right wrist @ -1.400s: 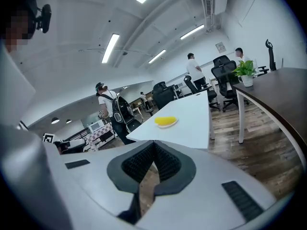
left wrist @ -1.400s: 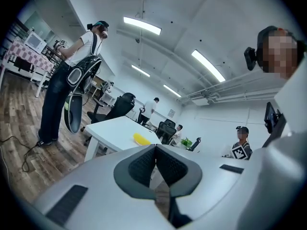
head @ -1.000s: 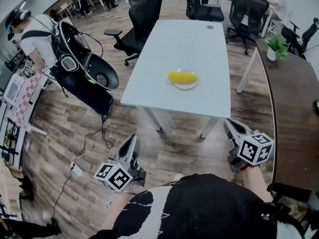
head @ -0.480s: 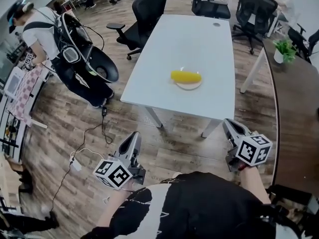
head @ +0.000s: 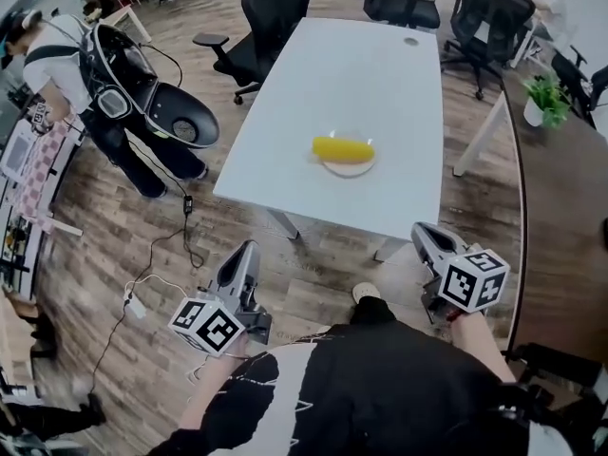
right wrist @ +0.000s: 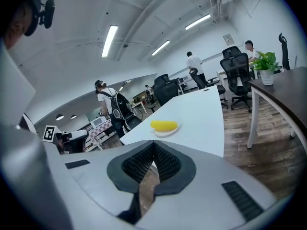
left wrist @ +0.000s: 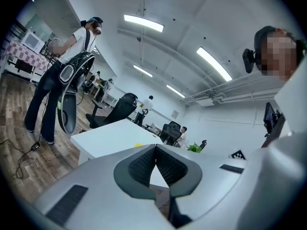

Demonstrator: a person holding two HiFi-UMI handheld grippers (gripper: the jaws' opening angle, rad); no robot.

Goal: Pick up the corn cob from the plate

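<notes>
A yellow corn cob (head: 343,148) lies on a small white plate (head: 348,167) near the front of a long white table (head: 380,84). In the right gripper view the corn cob (right wrist: 163,125) and plate (right wrist: 168,131) sit ahead on the table. Both grippers hang short of the table's near edge, over the wood floor. My left gripper (head: 245,257) is shut with nothing in it, its pads meeting in the left gripper view (left wrist: 156,149). My right gripper (head: 425,237) is shut and empty too, jaws touching in its own view (right wrist: 154,147).
Black office chairs (head: 275,12) stand around the table's far end and left side. A person with a backpack rig (head: 104,74) stands at the left. A dark wooden desk (head: 560,198) with a potted plant (head: 543,98) runs along the right. Cables (head: 157,264) lie on the floor.
The view has moved closer to the table; both grippers have advanced slightly toward its near edge. The person at the left has shifted up and left in view.
</notes>
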